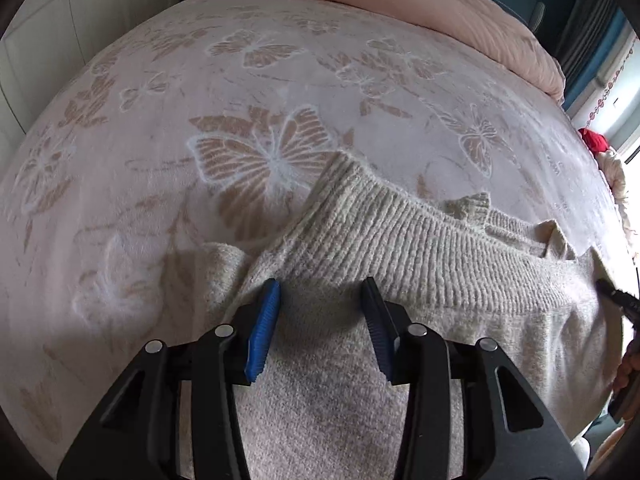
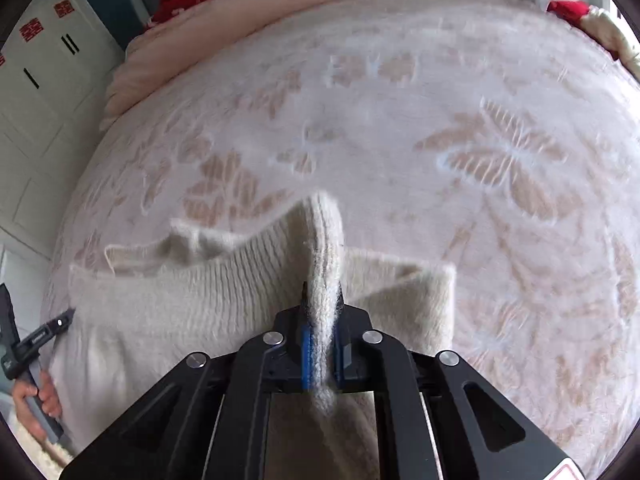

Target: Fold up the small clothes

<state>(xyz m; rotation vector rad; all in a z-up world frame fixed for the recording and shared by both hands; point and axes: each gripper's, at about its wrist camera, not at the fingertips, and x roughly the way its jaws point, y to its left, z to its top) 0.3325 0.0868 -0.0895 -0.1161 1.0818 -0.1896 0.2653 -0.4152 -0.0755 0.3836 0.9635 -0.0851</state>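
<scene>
Folding this cream sweater point(image 1: 400, 248) on the bed point(image 1: 160, 120) goes best if we work both sides evenly. On the left, our left tongs point(image 1: 320, 300) stand apart over the knit with nothing pinched, so they should settle on the ribbed hem before closing. On the right, our right tongs point(image 2: 322, 320) are clamped on a raised ridge of the sweater. We judge that lifting only that side would skew the fold; both should carry together.
</scene>
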